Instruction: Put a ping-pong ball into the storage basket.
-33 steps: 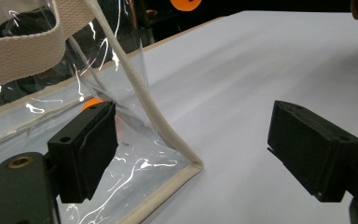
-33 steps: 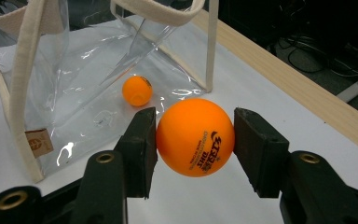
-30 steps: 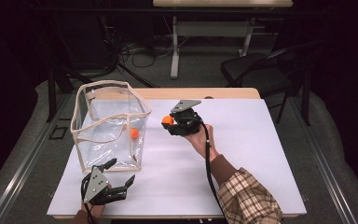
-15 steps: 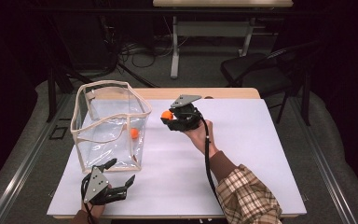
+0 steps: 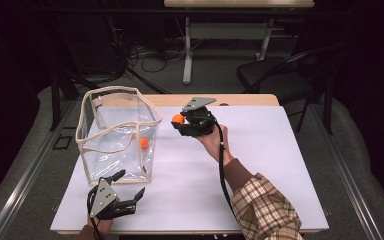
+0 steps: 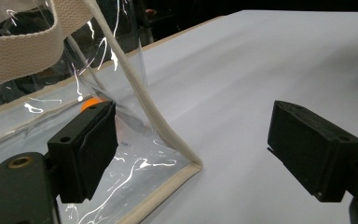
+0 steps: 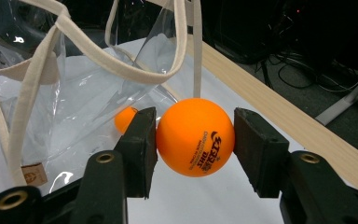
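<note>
From above, a white surface (image 5: 260, 165) stands in a dark room with a chair (image 5: 275, 75) and floor cables behind it. The right tongs (image 5: 179, 121) hold an orange ball (image 5: 178, 119) beside a clear bag (image 5: 117, 132); the left tongs (image 5: 128, 186) rest just before the bag.

Left gripper view: jaws wide apart, the bag's bottom corner (image 6: 186, 163) between them.

Right gripper view: both jaws press on the ball (image 7: 195, 136), glossy orange with dark print; a second ball (image 7: 125, 118) lies inside the bag beyond.
</note>
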Demonstrator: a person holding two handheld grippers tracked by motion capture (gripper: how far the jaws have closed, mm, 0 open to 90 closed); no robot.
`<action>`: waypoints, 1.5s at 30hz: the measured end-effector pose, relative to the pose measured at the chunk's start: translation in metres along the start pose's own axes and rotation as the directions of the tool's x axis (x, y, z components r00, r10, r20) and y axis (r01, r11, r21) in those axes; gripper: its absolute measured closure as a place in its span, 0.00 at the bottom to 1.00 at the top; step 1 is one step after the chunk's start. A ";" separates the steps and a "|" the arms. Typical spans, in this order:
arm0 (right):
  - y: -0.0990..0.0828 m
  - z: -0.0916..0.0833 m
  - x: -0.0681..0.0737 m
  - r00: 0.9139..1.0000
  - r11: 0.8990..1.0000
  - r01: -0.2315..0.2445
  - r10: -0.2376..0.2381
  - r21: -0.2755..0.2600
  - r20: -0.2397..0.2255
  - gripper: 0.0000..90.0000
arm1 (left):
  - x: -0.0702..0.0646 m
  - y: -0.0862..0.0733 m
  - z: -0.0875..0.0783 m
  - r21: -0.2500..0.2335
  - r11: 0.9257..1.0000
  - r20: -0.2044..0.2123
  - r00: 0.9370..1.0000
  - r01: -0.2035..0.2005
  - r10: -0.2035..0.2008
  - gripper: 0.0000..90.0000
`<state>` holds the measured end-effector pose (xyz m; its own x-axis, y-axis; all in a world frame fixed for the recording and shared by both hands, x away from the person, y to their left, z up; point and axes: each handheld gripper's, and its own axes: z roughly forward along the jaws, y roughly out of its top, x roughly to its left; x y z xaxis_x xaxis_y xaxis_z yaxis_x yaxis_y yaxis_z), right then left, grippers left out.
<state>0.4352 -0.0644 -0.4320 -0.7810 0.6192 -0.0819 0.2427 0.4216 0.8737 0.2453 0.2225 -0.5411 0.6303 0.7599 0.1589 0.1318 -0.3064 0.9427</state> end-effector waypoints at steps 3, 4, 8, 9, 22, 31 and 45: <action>0.002 0.000 -0.001 1.000 1.000 0.003 -0.003 0.000 0.003 0.56 | 0.000 0.000 0.000 0.000 1.000 0.001 1.000 0.001 -0.001 0.18; 0.003 0.001 -0.001 1.000 1.000 0.002 -0.002 -0.004 0.003 0.56 | 0.000 0.000 0.000 -0.001 1.000 0.002 1.000 0.000 0.000 0.18; 0.007 0.000 -0.001 1.000 1.000 0.002 -0.002 -0.010 0.006 0.56 | 0.000 0.000 -0.001 -0.006 1.000 -0.002 1.000 -0.003 0.003 0.18; 0.007 0.000 -0.001 1.000 1.000 0.005 -0.005 -0.011 0.005 0.56 | 0.000 0.000 -0.001 -0.006 1.000 -0.003 1.000 -0.002 0.002 0.18; 0.019 -0.001 0.000 1.000 0.999 0.019 -0.018 -0.028 0.006 0.56 | 0.000 0.000 0.000 -0.002 1.000 0.001 1.000 0.000 0.000 0.18; 0.028 -0.001 0.000 1.000 0.999 0.024 -0.024 -0.038 0.007 0.56 | 0.000 0.000 0.000 0.000 1.000 0.001 1.000 0.000 0.000 0.18; 0.042 0.001 0.003 0.999 0.998 0.035 -0.035 -0.059 0.002 0.56 | 0.000 0.000 0.000 -0.002 1.000 0.004 1.000 -0.002 0.002 0.18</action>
<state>0.4439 -0.0438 -0.3962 -0.7880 0.6053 -0.1127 0.1809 0.4026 0.8973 0.2451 0.2228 -0.5409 0.6336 0.7571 0.1596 0.1291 -0.3068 0.9430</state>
